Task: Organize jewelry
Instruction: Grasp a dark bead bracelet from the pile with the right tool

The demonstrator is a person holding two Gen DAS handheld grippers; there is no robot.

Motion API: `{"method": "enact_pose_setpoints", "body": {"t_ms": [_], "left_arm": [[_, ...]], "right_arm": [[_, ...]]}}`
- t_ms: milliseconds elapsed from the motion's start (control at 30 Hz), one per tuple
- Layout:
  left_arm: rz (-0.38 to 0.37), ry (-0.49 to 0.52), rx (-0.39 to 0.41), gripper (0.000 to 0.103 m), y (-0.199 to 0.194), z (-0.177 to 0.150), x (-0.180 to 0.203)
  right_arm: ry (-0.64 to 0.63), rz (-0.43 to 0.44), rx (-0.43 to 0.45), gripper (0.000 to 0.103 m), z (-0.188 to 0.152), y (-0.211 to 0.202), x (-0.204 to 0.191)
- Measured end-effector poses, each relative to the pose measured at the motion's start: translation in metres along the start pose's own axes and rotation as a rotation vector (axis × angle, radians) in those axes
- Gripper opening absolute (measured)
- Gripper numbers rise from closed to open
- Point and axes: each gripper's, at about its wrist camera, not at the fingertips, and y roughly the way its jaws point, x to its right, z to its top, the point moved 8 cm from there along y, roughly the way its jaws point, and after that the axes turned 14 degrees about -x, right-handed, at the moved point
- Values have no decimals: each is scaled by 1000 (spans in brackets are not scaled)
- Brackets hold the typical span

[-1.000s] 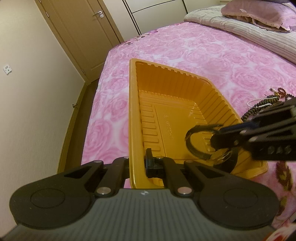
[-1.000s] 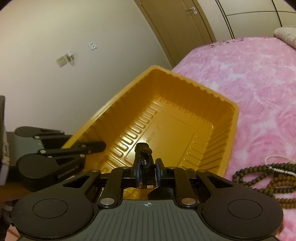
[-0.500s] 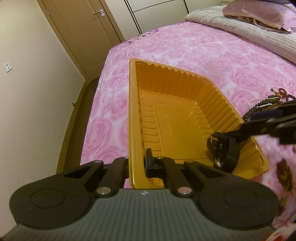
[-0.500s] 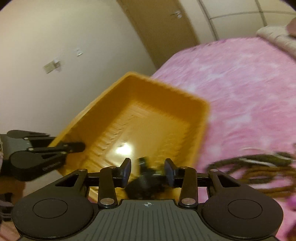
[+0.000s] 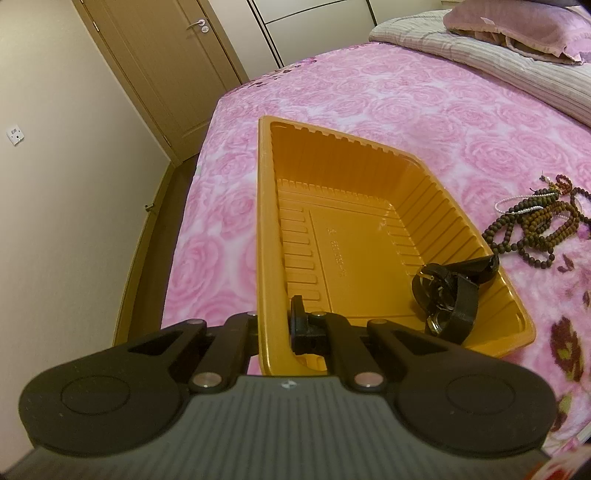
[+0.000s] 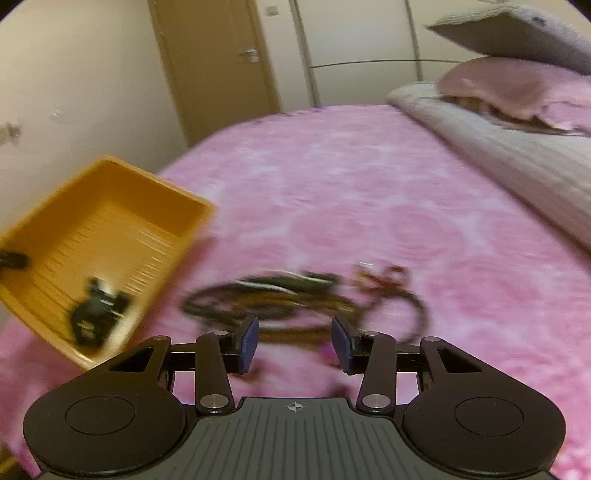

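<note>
An orange plastic tray (image 5: 266, 206) lies on the pink bed. My left gripper (image 5: 275, 328) is shut on the tray's near rim. A black wristwatch (image 5: 448, 295) lies in the tray's near right corner; it also shows, blurred, in the right wrist view (image 6: 98, 314). A heap of brown and dark bead necklaces (image 5: 535, 225) lies on the cover to the right of the tray. In the right wrist view, my right gripper (image 6: 293, 343) is open and empty, just in front of those beads (image 6: 306, 302), with the tray (image 6: 184, 221) at its left.
The pink rose bedcover (image 5: 424, 103) stretches to folded striped bedding (image 5: 498, 74) and a pillow (image 5: 517, 26) at the far right. The bed's left edge drops to the floor beside a wall and a door (image 5: 166, 66).
My right gripper opened and left the watch in the tray. It then swung right out of the tray towards the beads. My left gripper kept its hold on the rim.
</note>
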Motion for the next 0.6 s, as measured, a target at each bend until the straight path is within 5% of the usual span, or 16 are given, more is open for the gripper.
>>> {"method": "enact_pose_setpoints", "body": {"t_ms": [500, 600], "left_arm": [[14, 10, -3, 3, -2, 1, 0], [17, 10, -5, 3, -3, 2, 1]], "right_arm": [[81, -151, 4, 44, 4, 23, 72], [89, -161, -18, 31, 8, 32, 78]]}}
